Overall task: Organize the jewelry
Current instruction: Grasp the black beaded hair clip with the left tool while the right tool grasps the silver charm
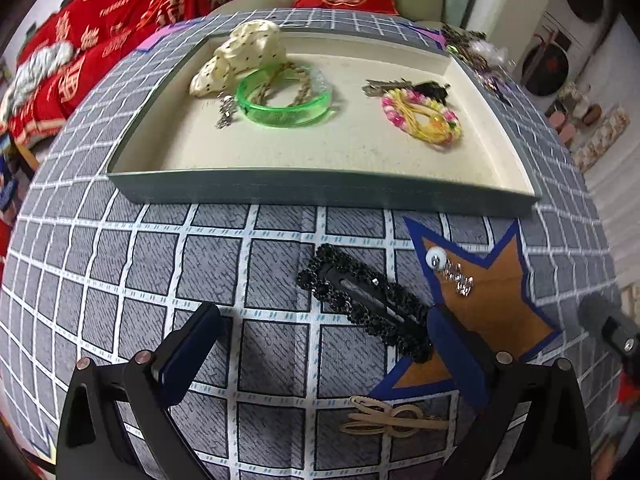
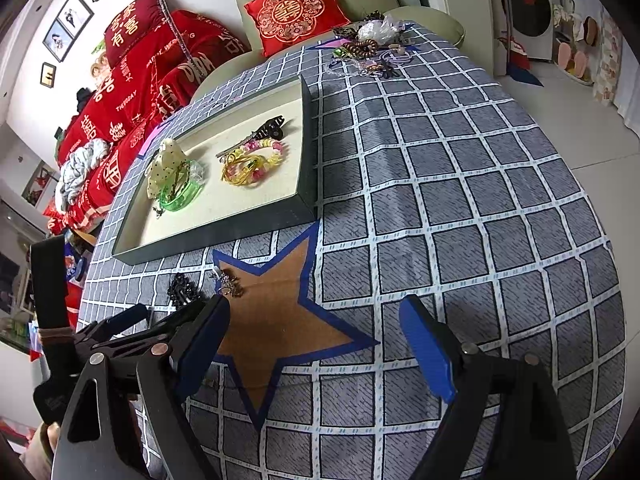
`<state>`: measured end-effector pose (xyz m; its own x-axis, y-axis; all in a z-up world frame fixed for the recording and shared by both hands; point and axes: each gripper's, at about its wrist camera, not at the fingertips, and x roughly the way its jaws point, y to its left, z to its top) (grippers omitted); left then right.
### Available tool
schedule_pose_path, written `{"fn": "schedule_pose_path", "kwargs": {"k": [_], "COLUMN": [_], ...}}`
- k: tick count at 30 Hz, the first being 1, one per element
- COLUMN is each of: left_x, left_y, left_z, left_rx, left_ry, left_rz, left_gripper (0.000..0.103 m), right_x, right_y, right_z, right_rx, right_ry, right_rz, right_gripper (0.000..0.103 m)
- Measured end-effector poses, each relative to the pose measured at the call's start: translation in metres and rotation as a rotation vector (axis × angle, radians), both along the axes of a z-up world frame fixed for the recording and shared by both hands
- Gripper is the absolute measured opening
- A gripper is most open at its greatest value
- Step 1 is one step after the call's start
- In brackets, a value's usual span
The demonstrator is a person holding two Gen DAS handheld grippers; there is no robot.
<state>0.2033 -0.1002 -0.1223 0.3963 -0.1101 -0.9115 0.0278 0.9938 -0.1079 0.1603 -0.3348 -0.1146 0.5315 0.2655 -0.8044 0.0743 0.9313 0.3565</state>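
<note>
A black beaded hair clip [image 1: 364, 300] lies flat on the checked tablecloth. My left gripper [image 1: 322, 316] is open and hangs low over the clip, whose lower end reaches my right finger [image 1: 452, 348]; the pads do not press on it. A pearl earring with rhinestones [image 1: 448, 268] rests on the brown star patch [image 1: 492, 300], and a gold hair clip [image 1: 392, 420] lies nearer the camera. My right gripper [image 2: 314, 312] stands open above the star patch [image 2: 276, 320] with nothing between its fingers. To its left are the black hair clip [image 2: 182, 288] and the earring [image 2: 228, 284].
A grey tray [image 1: 320, 192] with a cream lining holds a cream scrunchie [image 1: 240, 56], a green bangle [image 1: 284, 100], a pink and yellow bead bracelet [image 1: 420, 116] and a black clip. A pile of loose jewelry [image 2: 372, 48] sits at the table's far corner. Red cushions lie beyond.
</note>
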Motion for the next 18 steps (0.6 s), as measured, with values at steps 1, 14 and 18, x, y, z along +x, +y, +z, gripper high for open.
{"fn": "schedule_pose_path", "kwargs": {"k": [1, 14, 18], "left_x": [0.002, -0.004, -0.007], "left_y": [0.001, -0.004, 0.007], "left_z": [0.000, -0.005, -0.004], "left_rx": [-0.014, 0.101, 0.099], "left_ry": [0.006, -0.015, -0.037], "left_rz": [0.014, -0.013, -0.058], "left_gripper": [0.103, 0.103, 0.103], "right_x": [0.000, 0.002, 0.009], "right_y": [-0.001, -0.001, 0.006], "right_z": [0.000, 0.002, -0.003], "right_rx": [0.001, -0.012, -0.023], "right_ry": [-0.002, -0.004, 0.010], "right_rz": [-0.002, 0.010, 0.031], "right_gripper": [0.089, 0.089, 0.089]}}
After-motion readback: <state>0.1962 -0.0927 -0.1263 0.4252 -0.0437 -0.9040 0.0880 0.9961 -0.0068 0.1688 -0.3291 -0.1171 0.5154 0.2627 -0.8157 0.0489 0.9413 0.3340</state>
